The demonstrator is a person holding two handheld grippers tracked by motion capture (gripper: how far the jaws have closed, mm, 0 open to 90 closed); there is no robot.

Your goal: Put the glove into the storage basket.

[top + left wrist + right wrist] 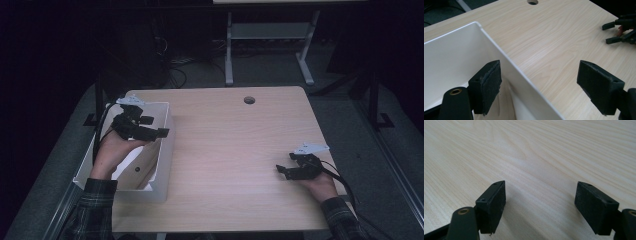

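A white open-topped box stands on the left side of the light wood table. My left gripper hovers over the box's right wall, open. In the left gripper view its jaws straddle that wall: one pad is inside the box, the other is outside above the table, and neither touches anything. My right gripper rests low near the table's right edge, open, pointing left. In the right gripper view its fingers hold nothing over bare wood. The right gripper also appears far off in the left gripper view.
A round cable hole sits near the table's far edge. Behind the table stand the grey legs of another desk, with cables on the dark floor. The table's right edge lies just beyond my right hand.
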